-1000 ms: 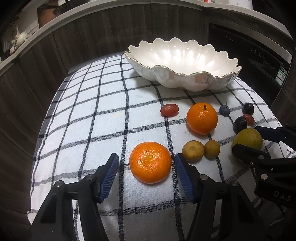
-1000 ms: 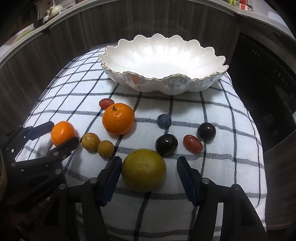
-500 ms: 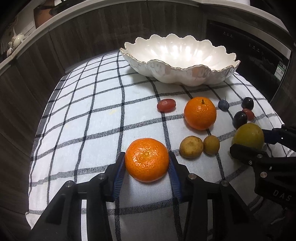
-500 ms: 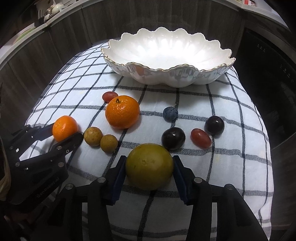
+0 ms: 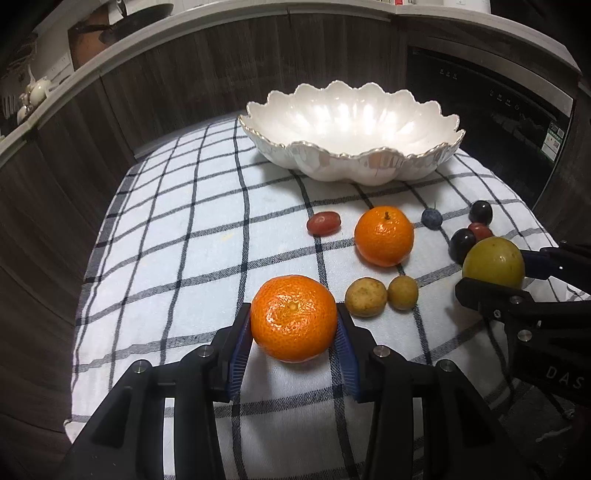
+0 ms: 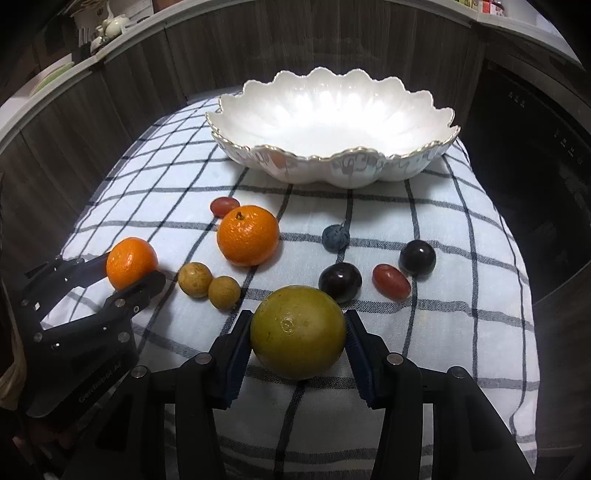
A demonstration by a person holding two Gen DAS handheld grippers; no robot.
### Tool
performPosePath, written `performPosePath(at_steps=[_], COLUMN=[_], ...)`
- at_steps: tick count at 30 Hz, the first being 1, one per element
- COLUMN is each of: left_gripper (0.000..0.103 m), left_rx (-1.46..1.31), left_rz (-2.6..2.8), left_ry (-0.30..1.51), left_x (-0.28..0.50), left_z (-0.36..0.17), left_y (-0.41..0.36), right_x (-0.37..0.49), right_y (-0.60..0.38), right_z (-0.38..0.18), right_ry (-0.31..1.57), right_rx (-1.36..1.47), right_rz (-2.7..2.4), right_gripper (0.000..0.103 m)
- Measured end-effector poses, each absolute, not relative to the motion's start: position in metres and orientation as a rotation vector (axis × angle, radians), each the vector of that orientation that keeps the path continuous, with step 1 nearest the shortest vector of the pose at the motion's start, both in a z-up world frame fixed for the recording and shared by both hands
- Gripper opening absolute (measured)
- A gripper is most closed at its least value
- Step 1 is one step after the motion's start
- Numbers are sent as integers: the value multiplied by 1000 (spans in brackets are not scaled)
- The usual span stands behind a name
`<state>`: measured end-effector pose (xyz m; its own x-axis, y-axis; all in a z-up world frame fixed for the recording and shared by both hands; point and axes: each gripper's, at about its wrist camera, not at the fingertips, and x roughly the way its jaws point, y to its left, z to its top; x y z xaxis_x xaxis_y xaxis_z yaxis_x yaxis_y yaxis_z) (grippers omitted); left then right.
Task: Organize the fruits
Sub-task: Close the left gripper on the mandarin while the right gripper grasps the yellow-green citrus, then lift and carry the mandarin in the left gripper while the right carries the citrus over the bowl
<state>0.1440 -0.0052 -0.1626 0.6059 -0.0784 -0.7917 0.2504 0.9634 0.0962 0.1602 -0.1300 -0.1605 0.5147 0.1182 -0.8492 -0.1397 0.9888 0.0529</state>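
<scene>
My left gripper [image 5: 293, 332] is shut on an orange mandarin [image 5: 293, 317], raised a little off the checked cloth [image 5: 184, 240]. My right gripper [image 6: 297, 343] is shut on a yellow-green round fruit [image 6: 298, 332], also lifted slightly. The white scalloped bowl [image 6: 332, 170] stands empty at the back of the cloth. A second mandarin [image 6: 247, 235], two small tan fruits [image 6: 208, 284], two red grapes [image 6: 390, 280], two dark plums [image 6: 340, 281] and a bluish berry [image 6: 335, 238] lie on the cloth between grippers and bowl.
The cloth covers a small raised surface with drop-offs on all sides. Dark wood cabinet fronts [image 5: 166, 85] curve behind it, with a black appliance [image 5: 498, 110] at the right. Shelves with crockery [image 6: 107, 26] sit up left.
Both grippers closed from open onto their fruits: left on the mandarin, right on the yellow-green fruit. Both then rose slightly and moved toward the bowl.
</scene>
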Motion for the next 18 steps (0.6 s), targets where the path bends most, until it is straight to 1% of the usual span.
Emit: performPosePath(at_steps=[18], left_gripper=[42], left_rx=[224], left_rz=[-142], left_ry=[814], left_x=[125], left_z=[-118], left_y=[-13], right_x=[140], right_y=[-145], right_z=[-118], right_ry=[901], right_rx=[-24], right_rz=[127], right_gripper=[50])
